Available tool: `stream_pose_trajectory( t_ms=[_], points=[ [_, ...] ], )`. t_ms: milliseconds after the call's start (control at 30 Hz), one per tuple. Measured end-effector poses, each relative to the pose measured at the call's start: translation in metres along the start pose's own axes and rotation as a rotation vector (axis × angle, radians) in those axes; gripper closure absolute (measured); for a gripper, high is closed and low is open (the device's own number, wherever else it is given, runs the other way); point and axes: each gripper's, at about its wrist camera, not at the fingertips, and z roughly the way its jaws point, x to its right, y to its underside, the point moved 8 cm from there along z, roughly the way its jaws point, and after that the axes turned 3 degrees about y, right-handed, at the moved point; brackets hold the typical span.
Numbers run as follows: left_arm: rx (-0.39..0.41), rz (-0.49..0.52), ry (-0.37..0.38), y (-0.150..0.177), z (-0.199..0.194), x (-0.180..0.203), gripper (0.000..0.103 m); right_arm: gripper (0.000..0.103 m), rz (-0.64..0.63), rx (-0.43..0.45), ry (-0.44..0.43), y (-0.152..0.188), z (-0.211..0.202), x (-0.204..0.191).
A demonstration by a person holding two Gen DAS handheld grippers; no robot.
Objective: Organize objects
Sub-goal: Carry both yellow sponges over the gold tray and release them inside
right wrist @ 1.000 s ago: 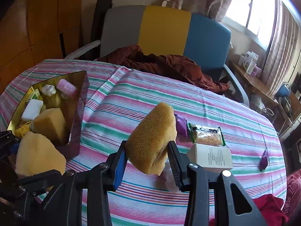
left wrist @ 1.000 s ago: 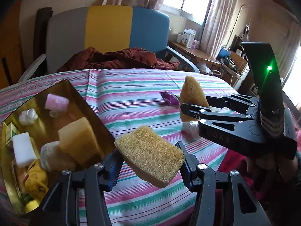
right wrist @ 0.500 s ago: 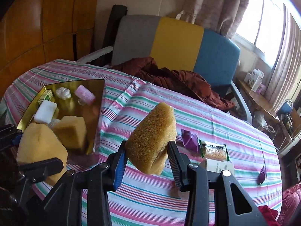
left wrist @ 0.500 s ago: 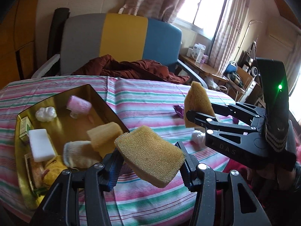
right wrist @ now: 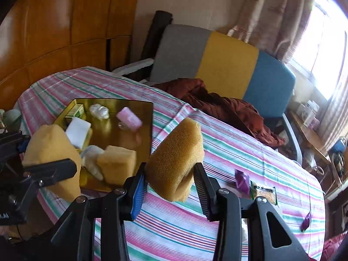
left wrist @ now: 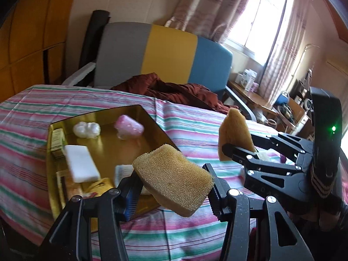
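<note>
Two sponges on their way to the gold tray

I have one yellow sponge [left wrist: 173, 178] squeezed flat in my left gripper [left wrist: 174, 192], and the other sponge [right wrist: 177, 161] pinched standing up in my right gripper [right wrist: 168, 188]; both sets of tongs are clamped tight. Both sponges hang in the air above the striped tablecloth [right wrist: 250, 158], next to the near edge of the gold tray [left wrist: 150, 113]. To do this well, I think I should bring each sponge over a bare spot, away from the pink soap [left wrist: 129, 128] and the white bar [left wrist: 81, 163], go low, then let go one at a time so nothing bounces out.
</note>
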Motion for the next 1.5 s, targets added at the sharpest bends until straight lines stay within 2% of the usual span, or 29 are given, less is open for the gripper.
stream_pose_trajectory(
  t_ms=[300, 933, 1500],
  points=[
    [0.039, -0.061, -0.042, -0.003, -0.016, -0.036, 0.049, 0.061, -0.051, 0.003, -0.03, -0.012, 0.003, -0.033],
    [0.053, -0.139, -0.152, 0.006, -0.033, -0.096, 0.049, 0.061, -0.133, 0.016, -0.081, -0.032, 0.013, -0.084],
    [0.043, -0.164, -0.17, 0.004, -0.026, -0.113, 0.049, 0.061, -0.147, 0.0, -0.098, -0.042, 0.032, -0.094]
  ],
)
